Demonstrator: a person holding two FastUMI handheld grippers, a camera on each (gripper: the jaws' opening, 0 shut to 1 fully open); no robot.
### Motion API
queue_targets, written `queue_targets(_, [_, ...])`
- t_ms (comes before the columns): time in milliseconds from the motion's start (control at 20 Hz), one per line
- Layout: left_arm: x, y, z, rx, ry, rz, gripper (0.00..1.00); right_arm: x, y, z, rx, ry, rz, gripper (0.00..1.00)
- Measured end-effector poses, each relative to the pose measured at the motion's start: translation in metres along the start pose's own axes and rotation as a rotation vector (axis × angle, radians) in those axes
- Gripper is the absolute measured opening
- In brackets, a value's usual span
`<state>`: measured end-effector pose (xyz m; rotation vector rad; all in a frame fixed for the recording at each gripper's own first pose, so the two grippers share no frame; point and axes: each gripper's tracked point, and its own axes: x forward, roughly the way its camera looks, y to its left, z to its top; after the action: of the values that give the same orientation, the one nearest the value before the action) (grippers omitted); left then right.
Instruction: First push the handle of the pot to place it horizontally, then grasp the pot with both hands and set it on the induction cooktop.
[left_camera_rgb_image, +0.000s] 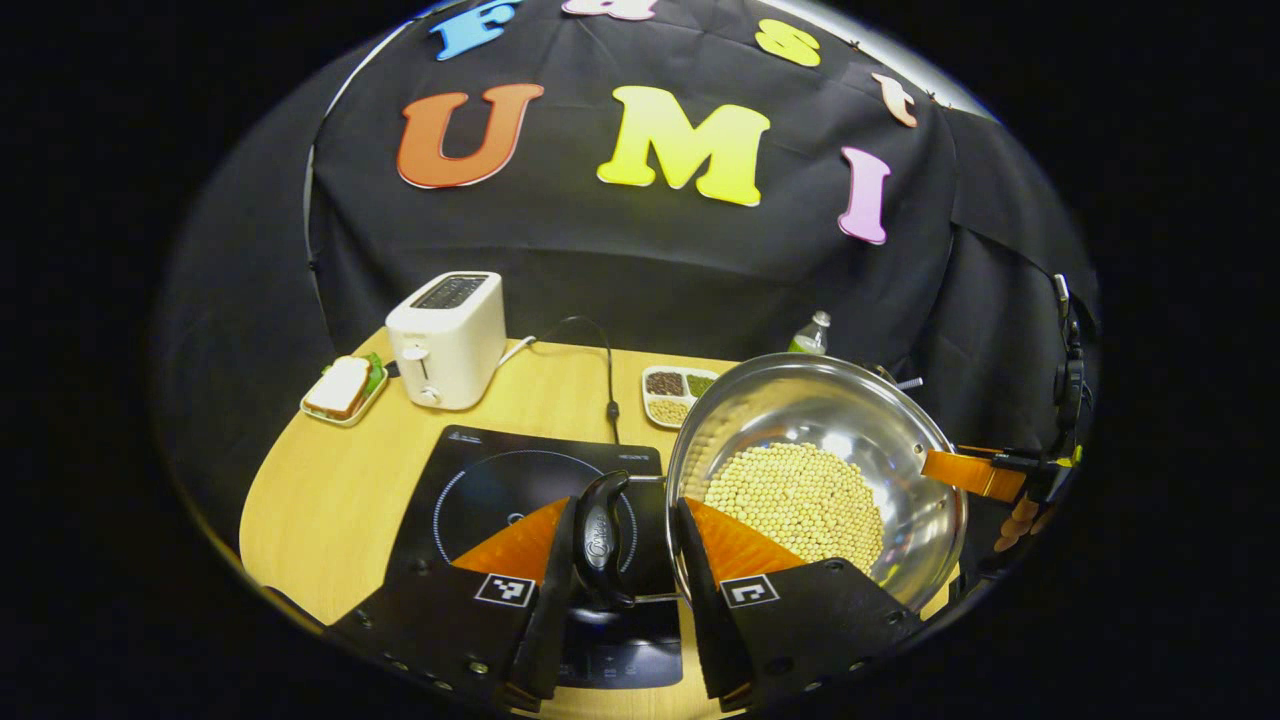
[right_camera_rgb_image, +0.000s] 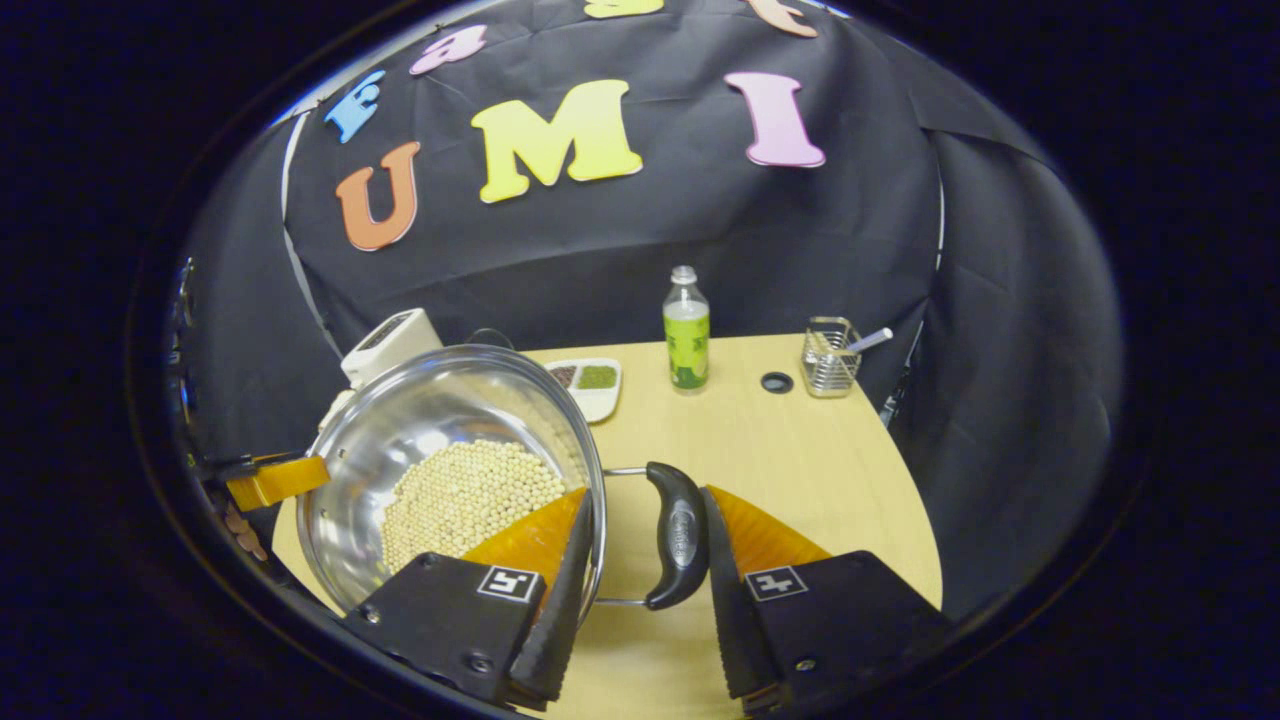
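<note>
A steel pot (left_camera_rgb_image: 830, 410) holding pale yellow beans (left_camera_rgb_image: 790, 500) hangs tilted, just right of the black induction cooktop (left_camera_rgb_image: 500, 480). My left gripper (left_camera_rgb_image: 627, 505) is shut on its black left handle (left_camera_rgb_image: 600, 530): one finger is outside the handle, the other at the pot rim. In the right gripper view the pot (right_camera_rgb_image: 430, 410) sits at lower left, and my right gripper (right_camera_rgb_image: 648, 492) is shut on the other black handle (right_camera_rgb_image: 680, 535) in the same way. Each view also shows the opposite gripper, at the pot's far side.
A white toaster (left_camera_rgb_image: 448, 340) and a sandwich on a plate (left_camera_rgb_image: 343, 390) stand at the table's back left, with a cable (left_camera_rgb_image: 608, 380) behind the cooktop. A divided dish of grains (right_camera_rgb_image: 590, 385), a green bottle (right_camera_rgb_image: 686, 330), a small dark cap (right_camera_rgb_image: 776, 382) and a wire basket (right_camera_rgb_image: 828, 358) stand at the back.
</note>
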<state>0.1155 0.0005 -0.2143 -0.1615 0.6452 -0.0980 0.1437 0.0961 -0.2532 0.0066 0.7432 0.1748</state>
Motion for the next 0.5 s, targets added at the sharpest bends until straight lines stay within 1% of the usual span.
queue_targets(200, [-0.013, 0.047, 0.017, -0.041, -0.033, 0.042, 0.53, 0.010, 0.053, 0.015, -0.028, 0.000, 0.037, 0.60])
queue_targets(250, [-0.015, 0.059, 0.020, -0.044, -0.041, 0.056, 0.53, 0.014, 0.066, 0.016, -0.029, 0.002, 0.046, 0.60])
queue_targets(300, [-0.016, 0.070, 0.023, -0.044, -0.044, 0.069, 0.52, 0.019, 0.077, 0.017, -0.027, 0.005, 0.054, 0.61])
queue_targets(350, [-0.017, 0.081, 0.026, -0.050, -0.050, 0.084, 0.53, 0.023, 0.089, 0.017, -0.026, 0.011, 0.062, 0.60])
queue_targets(500, [-0.019, 0.110, 0.033, -0.061, -0.069, 0.116, 0.53, 0.035, 0.119, 0.017, -0.026, 0.029, 0.091, 0.61])
